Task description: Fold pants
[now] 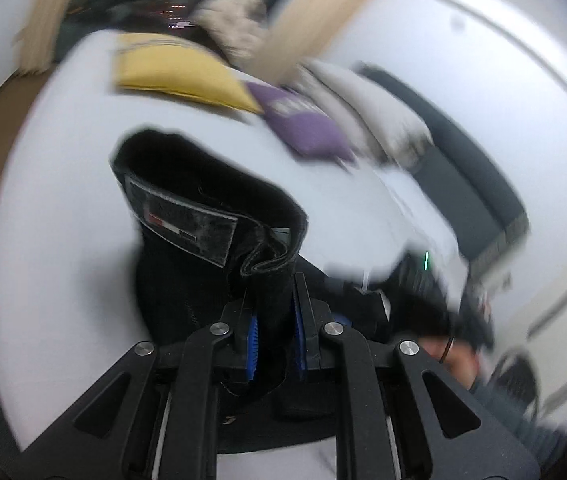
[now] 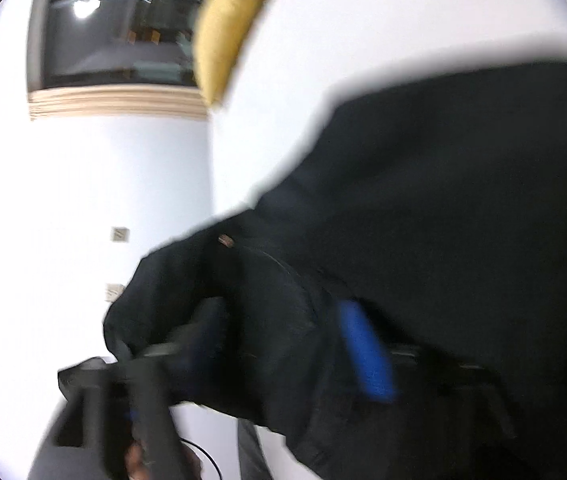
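Note:
The black pants (image 1: 203, 240) hang lifted above the white bed (image 1: 63, 200), waistband up, with a grey brand patch (image 1: 187, 220) on it. My left gripper (image 1: 275, 320) is shut on a fold of the waistband between its blue pads (image 1: 252, 344). In the right wrist view the black pants (image 2: 443, 200) fill the right side and drape over my right gripper (image 2: 283, 340). It is shut on the fabric, with one blue pad (image 2: 367, 352) showing. Both views are motion-blurred.
A yellow pillow (image 1: 179, 72), a purple pillow (image 1: 307, 124) and a pale blanket (image 1: 367, 108) lie at the far side of the bed. A dark headboard (image 1: 467, 184) is at the right. The right wrist view shows a window (image 2: 119, 28) and a white wall (image 2: 83, 184).

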`<control>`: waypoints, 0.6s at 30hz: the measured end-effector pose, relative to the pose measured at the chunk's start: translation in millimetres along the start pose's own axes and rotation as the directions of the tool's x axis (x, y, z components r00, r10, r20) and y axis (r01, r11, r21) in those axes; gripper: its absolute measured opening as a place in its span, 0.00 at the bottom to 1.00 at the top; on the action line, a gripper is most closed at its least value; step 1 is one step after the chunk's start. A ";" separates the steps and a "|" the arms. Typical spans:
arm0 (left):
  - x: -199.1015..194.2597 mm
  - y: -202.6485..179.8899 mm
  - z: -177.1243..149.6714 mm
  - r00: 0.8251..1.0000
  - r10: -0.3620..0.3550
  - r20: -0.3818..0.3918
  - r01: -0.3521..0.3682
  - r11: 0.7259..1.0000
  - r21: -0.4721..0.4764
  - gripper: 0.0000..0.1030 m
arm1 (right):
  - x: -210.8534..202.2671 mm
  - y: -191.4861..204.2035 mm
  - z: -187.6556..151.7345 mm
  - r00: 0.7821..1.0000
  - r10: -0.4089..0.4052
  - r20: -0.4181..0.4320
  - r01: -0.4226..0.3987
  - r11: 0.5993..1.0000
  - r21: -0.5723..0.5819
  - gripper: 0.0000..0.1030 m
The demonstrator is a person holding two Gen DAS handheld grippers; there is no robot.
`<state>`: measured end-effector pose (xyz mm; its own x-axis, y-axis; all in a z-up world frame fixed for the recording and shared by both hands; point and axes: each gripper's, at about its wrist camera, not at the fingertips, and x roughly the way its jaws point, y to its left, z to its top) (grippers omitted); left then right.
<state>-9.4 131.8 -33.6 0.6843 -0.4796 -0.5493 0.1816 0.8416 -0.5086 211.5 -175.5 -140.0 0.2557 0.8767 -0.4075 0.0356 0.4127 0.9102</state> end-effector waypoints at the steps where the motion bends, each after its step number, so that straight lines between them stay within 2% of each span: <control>1: 14.9 -16.7 -6.5 0.999 -0.014 -0.031 0.015 0.999 0.036 0.12 | -9.8 4.1 4.7 1.000 0.028 0.005 -0.028 1.000 -0.006 0.87; 4: 50.3 -46.5 -29.8 0.994 -0.028 -0.107 0.038 0.994 0.098 0.12 | -35.8 13.2 15.1 0.995 0.097 0.001 -0.097 0.995 -0.029 0.88; 7: 74.0 -61.9 -51.4 0.985 -0.021 -0.169 0.044 0.990 0.136 0.12 | -56.0 13.5 19.3 0.997 0.082 0.001 -0.082 0.994 -0.066 0.93; 12: 85.0 -81.9 -63.4 0.982 0.007 -0.188 0.033 0.978 0.207 0.12 | -59.3 -1.8 17.5 0.999 0.027 -0.028 -0.028 0.999 -0.044 0.93; 16: 90.4 -91.0 -67.9 0.979 0.034 -0.202 0.019 0.967 0.254 0.12 | -51.2 8.8 13.8 0.999 0.021 -0.050 -0.026 0.994 -0.108 0.93; 18: 89.3 -94.5 -75.2 0.978 0.052 -0.204 0.009 0.958 0.286 0.12 | -49.7 20.5 11.9 0.998 -0.008 -0.061 -0.002 0.987 -0.162 0.93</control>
<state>-18.6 -9.3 -84.4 0.5344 -0.4760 -0.6984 0.3822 0.8731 -0.3026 211.0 -213.6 -100.2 0.1963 0.8869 -0.4181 -0.1216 0.4451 0.8872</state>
